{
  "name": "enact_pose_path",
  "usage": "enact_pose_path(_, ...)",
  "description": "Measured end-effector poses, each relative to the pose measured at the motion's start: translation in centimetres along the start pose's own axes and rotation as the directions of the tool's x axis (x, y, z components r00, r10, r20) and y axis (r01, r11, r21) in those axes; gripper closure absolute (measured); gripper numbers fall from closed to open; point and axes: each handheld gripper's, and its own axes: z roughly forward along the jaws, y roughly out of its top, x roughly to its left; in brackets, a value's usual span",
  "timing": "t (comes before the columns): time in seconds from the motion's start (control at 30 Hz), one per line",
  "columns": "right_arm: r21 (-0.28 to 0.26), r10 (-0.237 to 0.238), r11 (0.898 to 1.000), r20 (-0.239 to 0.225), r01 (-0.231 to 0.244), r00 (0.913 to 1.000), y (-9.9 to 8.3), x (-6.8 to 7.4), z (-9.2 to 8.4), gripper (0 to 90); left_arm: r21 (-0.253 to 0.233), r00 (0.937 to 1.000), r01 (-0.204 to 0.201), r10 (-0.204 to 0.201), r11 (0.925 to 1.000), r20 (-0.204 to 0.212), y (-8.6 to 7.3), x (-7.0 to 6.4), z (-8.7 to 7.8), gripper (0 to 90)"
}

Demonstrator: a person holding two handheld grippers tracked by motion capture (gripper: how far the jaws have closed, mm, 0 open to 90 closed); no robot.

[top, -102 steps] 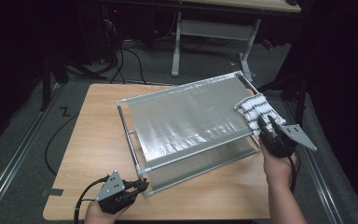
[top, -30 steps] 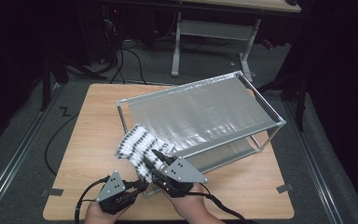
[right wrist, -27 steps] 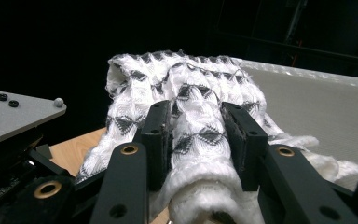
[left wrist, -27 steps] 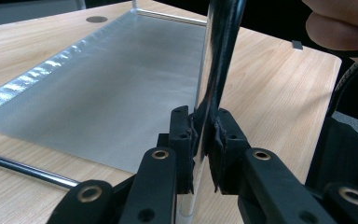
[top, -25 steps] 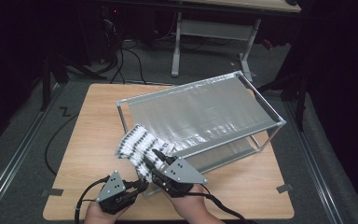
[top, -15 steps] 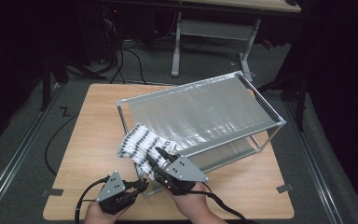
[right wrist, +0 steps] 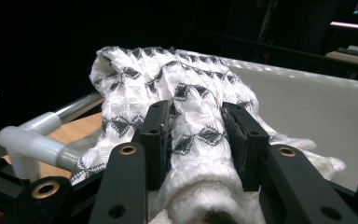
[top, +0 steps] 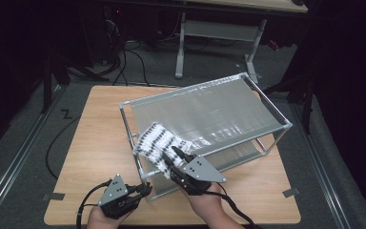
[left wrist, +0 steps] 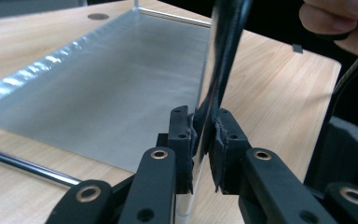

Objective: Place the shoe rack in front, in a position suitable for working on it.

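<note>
A white cloth with black diamond patterns (top: 157, 140) lies over the front-left corner of a metal-framed rack (top: 267, 107) with a grey sheet top. My right gripper (top: 175, 155) is shut on the cloth's near end. In the right gripper view the bunched cloth (right wrist: 168, 84) sits between the pads (right wrist: 156, 135), and the rack's tube (right wrist: 37, 140) passes to the left. My left gripper (top: 145, 188) is shut on the rack's front corner post. The left gripper view has that upright post (left wrist: 223, 56) pinched between the jaws of my left gripper (left wrist: 204, 135), with the lower grey shelf (left wrist: 112, 84) behind.
The rack stands askew on a wooden table (top: 95, 124), with bare wood to its left and along the front edge. A second table's legs (top: 181, 43) and cables (top: 128, 62) stand on the dark floor beyond. The other hand (left wrist: 340, 23) is at the top right of the left gripper view.
My right gripper has brought the cloth from the rack's far right corner to its front-left corner, then edged a little right. The left gripper has stayed on the post.
</note>
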Motion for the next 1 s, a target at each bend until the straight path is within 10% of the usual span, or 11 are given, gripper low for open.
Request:
enact_pose_path(0.7,0.004,-0.008,1.0,0.161,0.007,0.9869,-0.9,-4.7,-1.8,63.6,-0.006,0.9996,-0.024,0.023,0.9997,-0.015,0.0,-0.1,0.1,80.0)
enact_pose_path(1.0,0.009,0.033,0.999,0.271,-0.036,0.9619,-1.5,-8.5,-2.8,63.7,-0.007,0.9997,-0.022,0.022,0.9997,-0.013,0.0,-0.1,0.2,79.9)
